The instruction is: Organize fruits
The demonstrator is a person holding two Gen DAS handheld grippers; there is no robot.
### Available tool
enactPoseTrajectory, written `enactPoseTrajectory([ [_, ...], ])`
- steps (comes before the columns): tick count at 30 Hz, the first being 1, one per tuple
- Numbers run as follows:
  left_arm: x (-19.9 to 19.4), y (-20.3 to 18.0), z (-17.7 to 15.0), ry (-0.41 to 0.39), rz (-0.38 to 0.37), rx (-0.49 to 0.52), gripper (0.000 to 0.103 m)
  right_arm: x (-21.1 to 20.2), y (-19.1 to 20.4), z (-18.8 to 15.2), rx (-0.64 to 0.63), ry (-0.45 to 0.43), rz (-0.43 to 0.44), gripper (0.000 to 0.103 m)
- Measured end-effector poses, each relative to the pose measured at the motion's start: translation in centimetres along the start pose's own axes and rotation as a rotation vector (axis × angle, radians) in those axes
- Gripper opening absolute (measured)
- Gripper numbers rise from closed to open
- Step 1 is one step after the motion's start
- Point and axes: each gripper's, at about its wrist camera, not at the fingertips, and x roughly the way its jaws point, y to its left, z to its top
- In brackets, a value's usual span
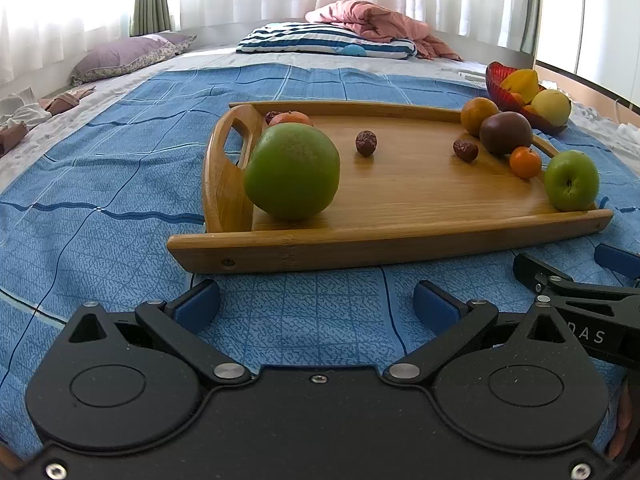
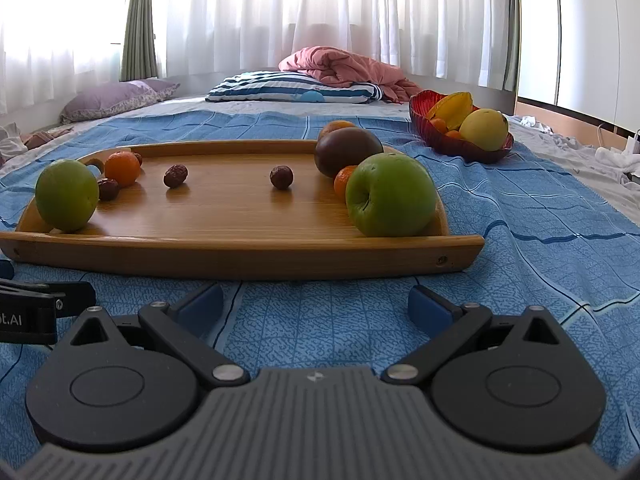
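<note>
Both the left gripper (image 1: pixel 316 300) and right gripper (image 2: pixel 316 300) were held released and empty before the wooden tray (image 2: pixel 240 254) on the bed. Round fruit lay loose there; a nudged green apple (image 2: pixel 390 196) could be sent rolling off the rim.

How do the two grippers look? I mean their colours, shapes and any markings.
Both grippers have black linkage arms with silver pivot pins, two round black housings and blue pads on the fingers. The left gripper has a smooth black body; the right gripper has a grey ribbed body. White lettering shows on their sides, only partly readable. No cables or sleeves are visible.
</note>
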Motion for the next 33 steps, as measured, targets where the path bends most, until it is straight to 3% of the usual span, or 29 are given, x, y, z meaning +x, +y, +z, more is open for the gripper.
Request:
enactPoseTrajectory([
  [33,0.04,0.04,-0.27,-0.006,0.004,0.004,0.103,0.05,0.04,0.05,0.0,0.001,0.0,0.103],
])
